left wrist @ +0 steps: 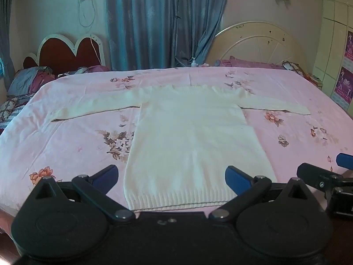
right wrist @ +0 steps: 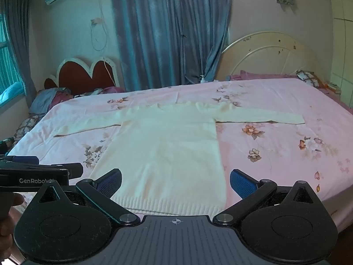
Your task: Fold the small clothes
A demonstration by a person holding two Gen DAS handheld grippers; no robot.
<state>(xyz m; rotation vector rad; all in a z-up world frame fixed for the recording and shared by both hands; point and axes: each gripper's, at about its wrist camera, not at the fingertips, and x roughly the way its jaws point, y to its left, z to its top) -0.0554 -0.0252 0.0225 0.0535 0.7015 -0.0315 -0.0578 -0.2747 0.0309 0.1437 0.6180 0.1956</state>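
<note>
while both tongs hang over the near edge of the bed (left wrist: 66, 132), they are spread wide and pinch nothing. the left tongs (left wrist: 172, 176) have blue pads (left wrist: 106, 175) on black arms, and the hem of the sweater (left wrist: 194, 145) shows in the gap between them. the right tongs (right wrist: 175, 183) are spread just as wide, with the hem in their gap too. in the left view the right tongs sit at the right edge, just beside the left ones. in the right view the left tongs sit at the left edge, with a hand (right wrist: 8, 218) under them.

the sweater lies flat on the bed, in the middle. its long way runs from near to far. the hem (right wrist: 167, 205) is at the near edge, close to the tongs, and the neck (left wrist: 189, 88) points away to the far side. both sleeves stick straight out, one to the left (left wrist: 92, 108) and one to the right (left wrist: 275, 107), so it looks like a big t.

the sweater is white and soft, a knit one. the hem has little ribs. the body is smooth with almost no bumps.

the bed has a pink sheet with flowers on it. far behind are blue curtains (left wrist: 163, 22) and pillows (left wrist: 28, 79).
</note>
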